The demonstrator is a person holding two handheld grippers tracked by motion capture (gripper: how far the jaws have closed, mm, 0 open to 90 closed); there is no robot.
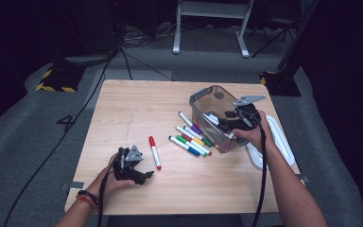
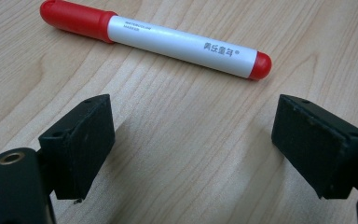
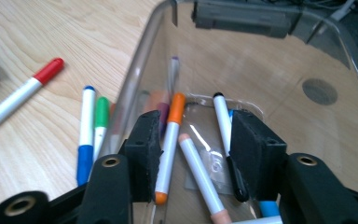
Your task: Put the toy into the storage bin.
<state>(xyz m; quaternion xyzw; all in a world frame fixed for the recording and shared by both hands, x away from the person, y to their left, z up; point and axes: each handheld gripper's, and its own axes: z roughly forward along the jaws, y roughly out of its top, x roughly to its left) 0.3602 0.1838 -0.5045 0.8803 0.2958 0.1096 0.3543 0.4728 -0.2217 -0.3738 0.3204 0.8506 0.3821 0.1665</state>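
Red marker (image 2: 156, 41) lies flat, crosswise before open, empty left claw (image 2: 193, 144); right claw (image 3: 198, 154) open.

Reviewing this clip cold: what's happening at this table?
A person is sorting markers into a clear bin. The right gripper hangs inside the bin, jaws apart over the orange marker and others already lying there. The left gripper rests open on the table beside a red marker. More markers lie loose beside the bin.
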